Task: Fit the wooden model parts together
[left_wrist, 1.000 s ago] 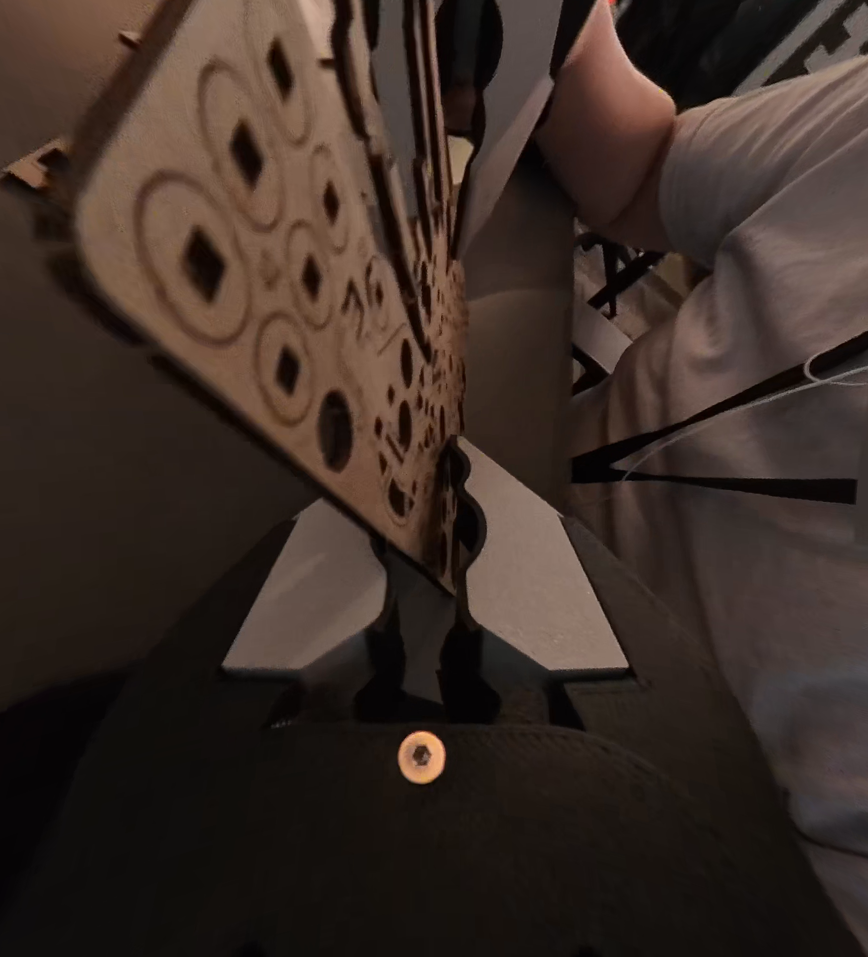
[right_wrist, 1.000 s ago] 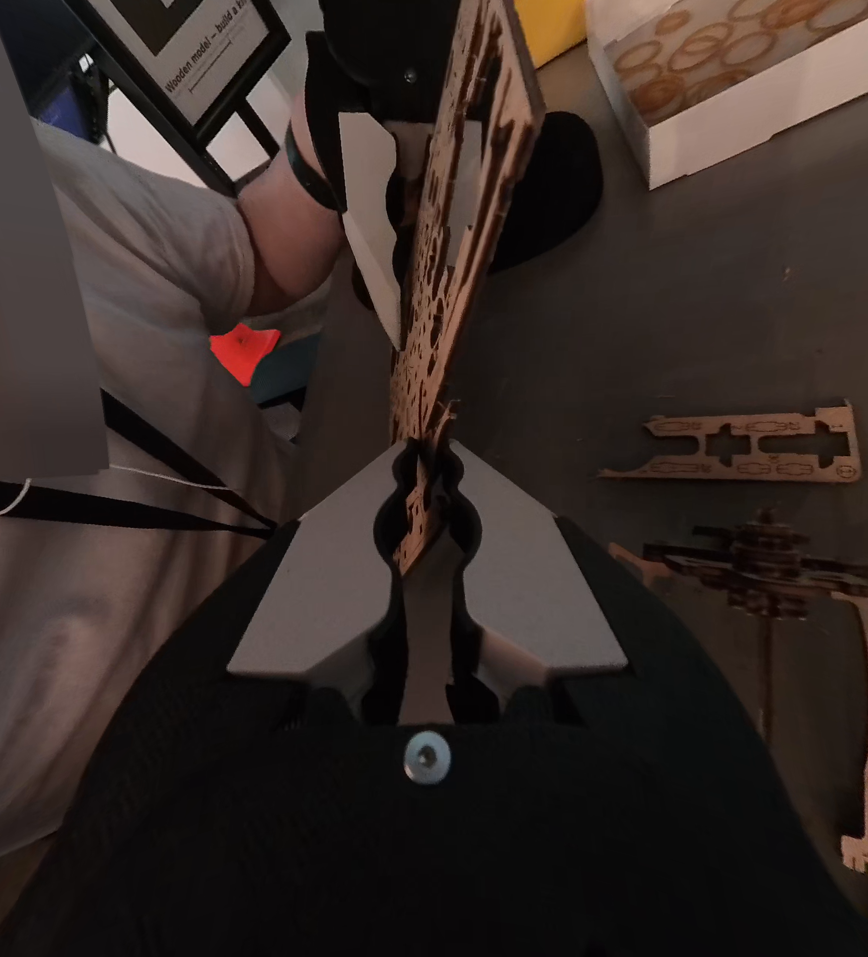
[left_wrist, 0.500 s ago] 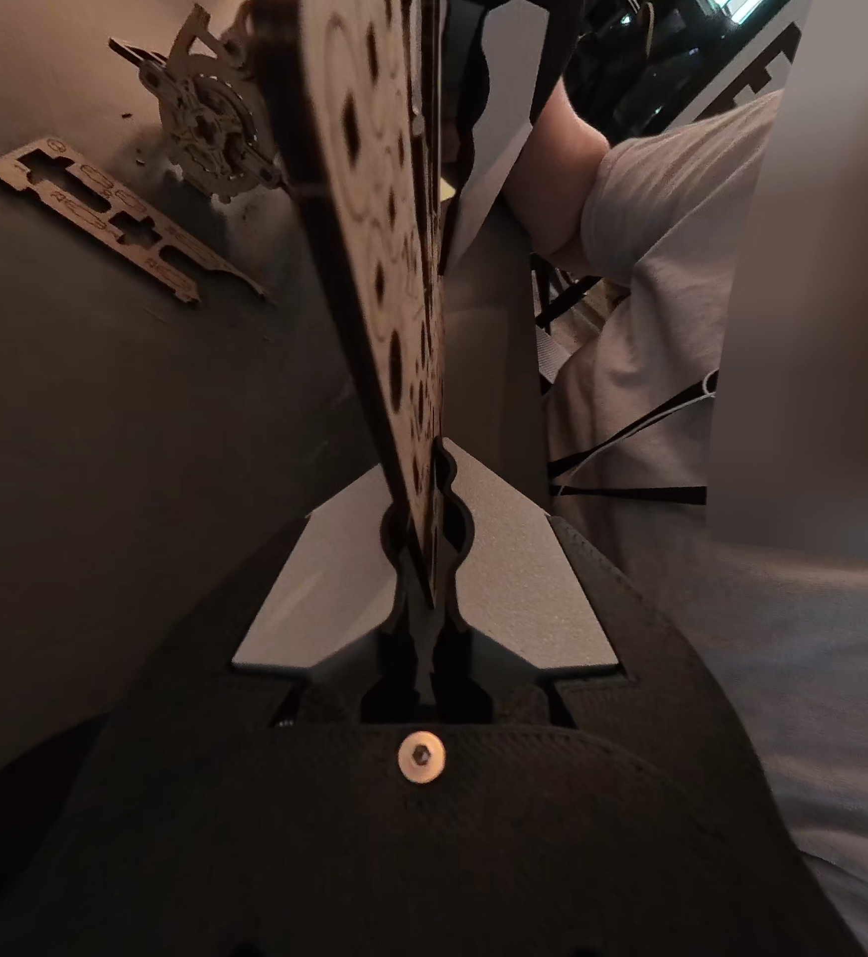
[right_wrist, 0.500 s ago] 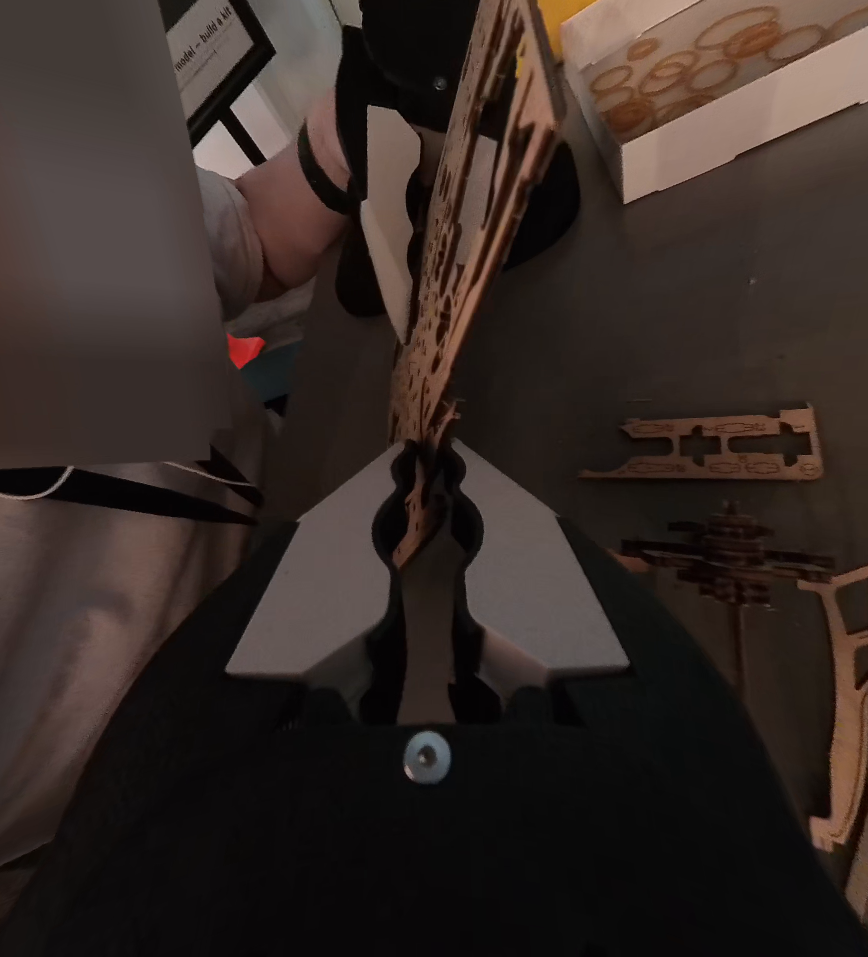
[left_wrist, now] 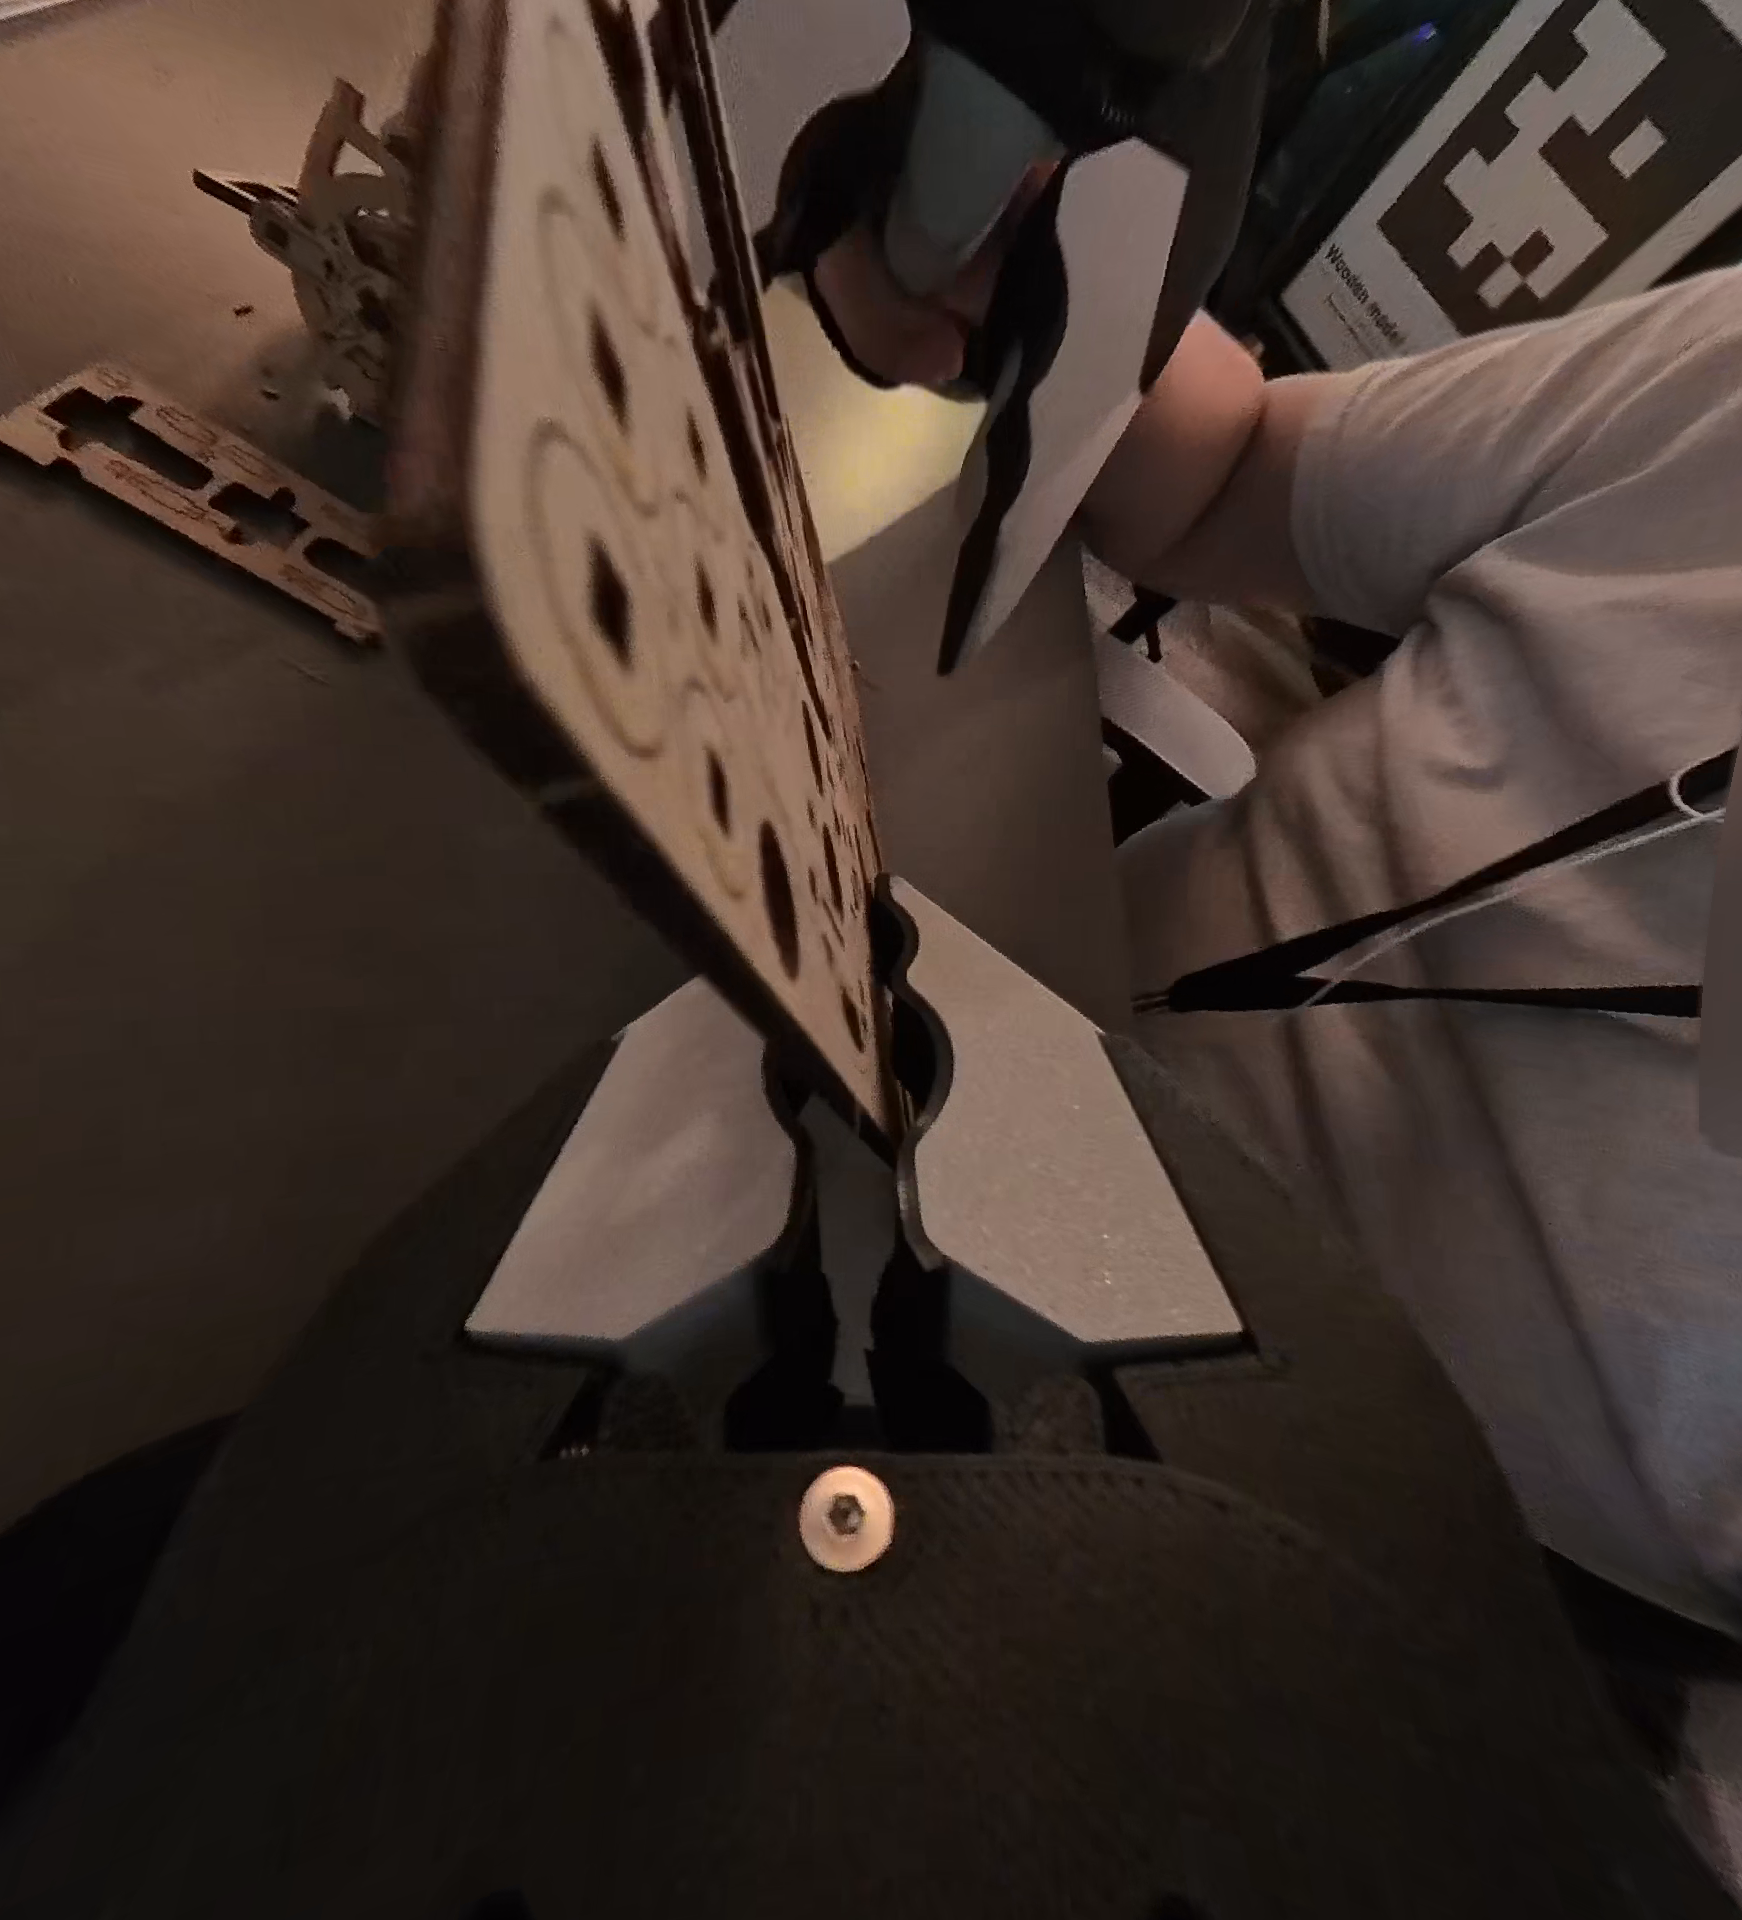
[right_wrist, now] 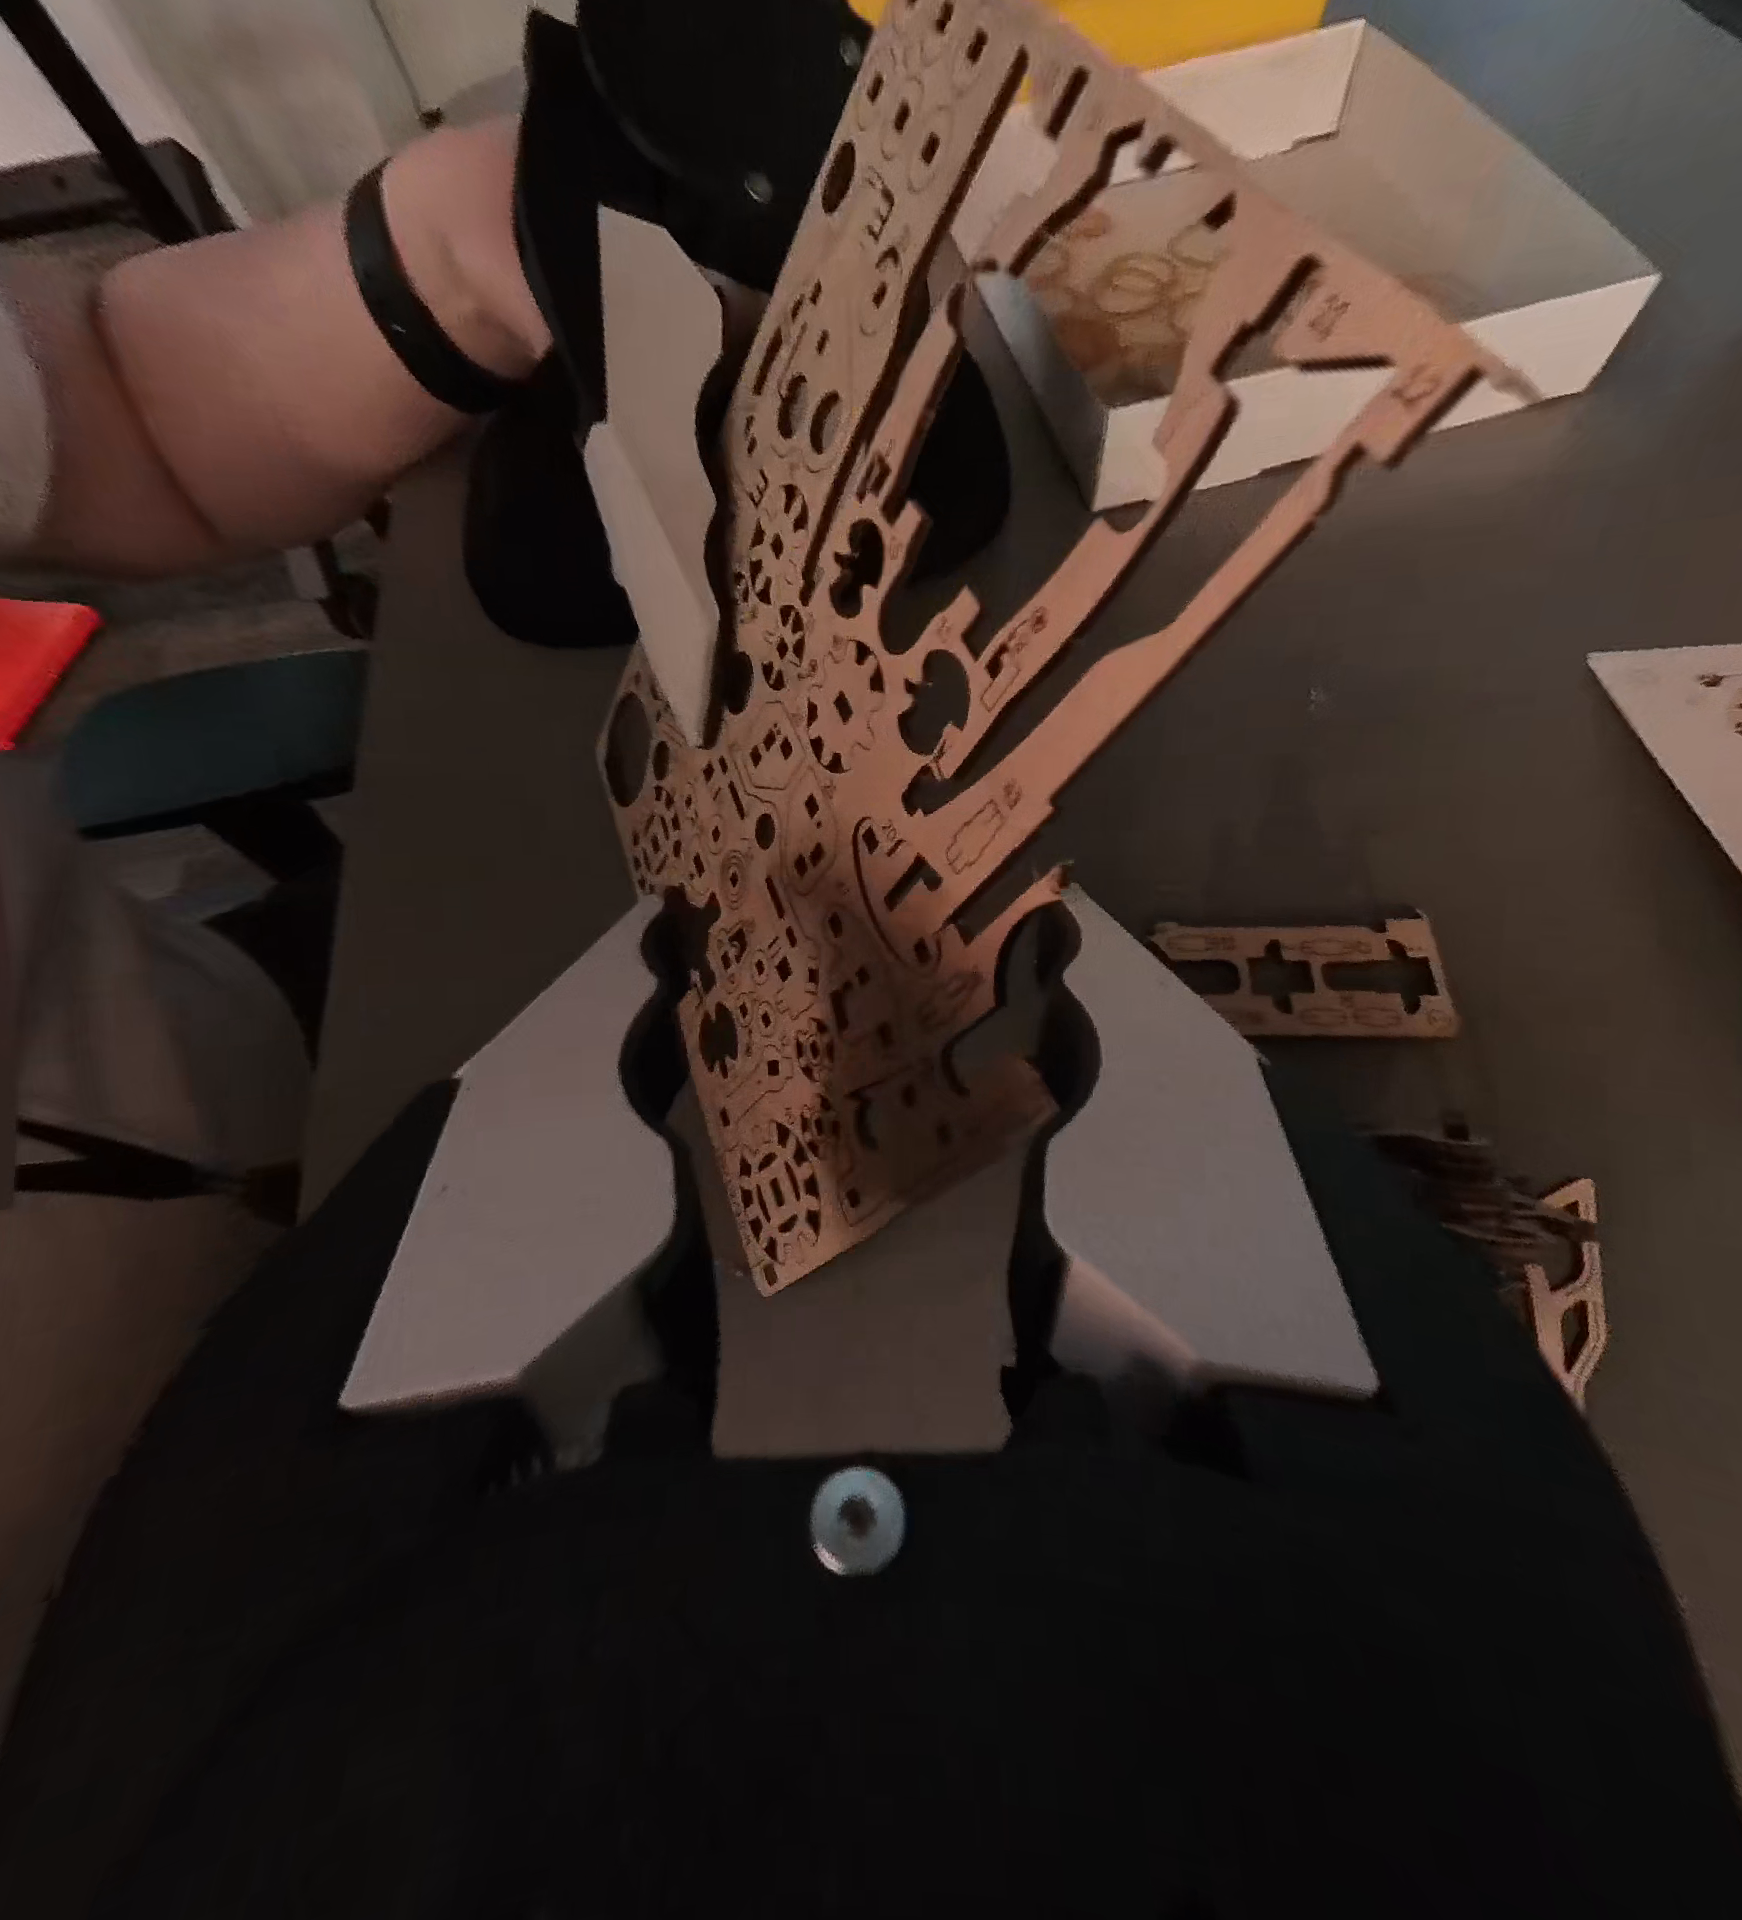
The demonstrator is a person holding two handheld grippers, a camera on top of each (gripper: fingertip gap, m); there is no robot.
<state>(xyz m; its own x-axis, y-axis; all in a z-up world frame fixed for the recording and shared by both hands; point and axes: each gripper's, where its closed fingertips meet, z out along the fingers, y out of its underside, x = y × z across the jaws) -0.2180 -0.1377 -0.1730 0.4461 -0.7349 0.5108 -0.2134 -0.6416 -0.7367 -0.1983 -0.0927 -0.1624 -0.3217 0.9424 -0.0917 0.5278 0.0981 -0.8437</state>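
A laser-cut wooden sheet [left_wrist: 638, 582] full of cut-out parts is clamped by its lower corner in my left gripper [left_wrist: 846, 1039], which is shut on it. In the right wrist view the sheet [right_wrist: 846, 935] faces the camera, tilted, with its lower end lying between the spread fingers of my right gripper [right_wrist: 862, 925], which is open and does not clamp it. The left gripper [right_wrist: 659, 499] shows farther off, holding the sheet's far part. The right gripper [left_wrist: 1033, 364] also shows at the top of the left wrist view.
A flat wooden strip [right_wrist: 1303, 977] and a partly built gear model [right_wrist: 1501, 1226] lie on the dark table [right_wrist: 1469, 644]. A white box of wooden rings [right_wrist: 1366, 343] stands at the back. A paper sheet [right_wrist: 1729, 769] lies right. A person's arm [right_wrist: 254, 416] is left. Some 6 cm of space lies between my two pairs of fingers.
My right gripper has opened and let go of the wooden sheet. The sheet has swung from edge-on to face the right camera. The left gripper still holds it.
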